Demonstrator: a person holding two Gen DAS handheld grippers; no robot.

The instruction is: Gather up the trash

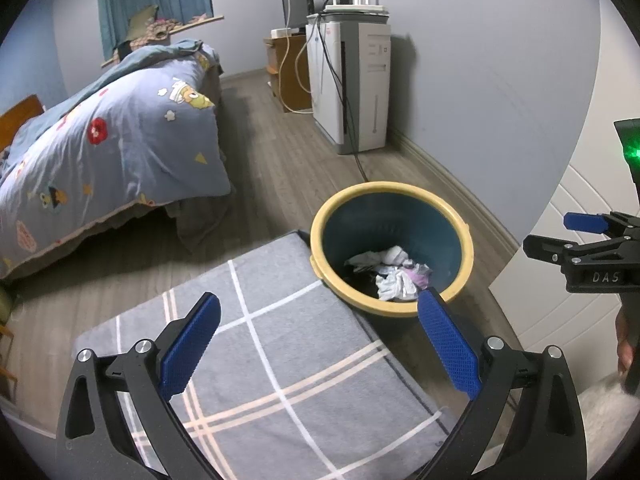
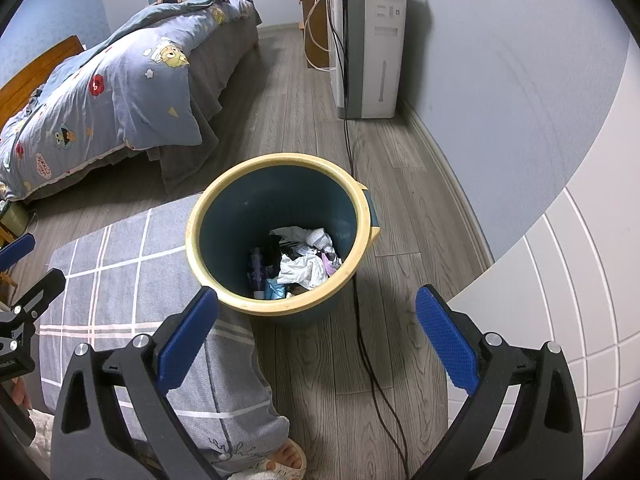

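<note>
- round trash bin (image 2: 280,236) with dark teal wall and pale yellow rim, standing upright on the grey wood floor (image 2: 304,128).
- crumpled white paper (image 2: 302,268) heaped at the bottom of the bin, with a purple scrap (image 2: 330,266), a dark purple item and a light blue wrapper (image 2: 274,290) alongside.
- same bin (image 1: 392,248) in the left wrist view, rim touching the corner of a grey plaid cushion (image 1: 280,360).
- left gripper (image 1: 316,344) over the cushion, blue-padded jaws spread wide, nothing between them.
- right gripper (image 2: 316,340) above the near rim of the bin, jaws spread wide and empty; seen again at the right edge of the left wrist view (image 1: 588,240).
- black cable (image 2: 370,344) running along the floor just right of the bin, toward a white appliance (image 2: 368,40) against the wall.
- open floor between the bin and the bed (image 2: 112,92) with its blue cartoon-print duvet; white panelled door (image 2: 560,300) near on the right.
- leg in grey plaid trousers and a slippered foot (image 2: 286,460) below the bin, beside the cable.
</note>
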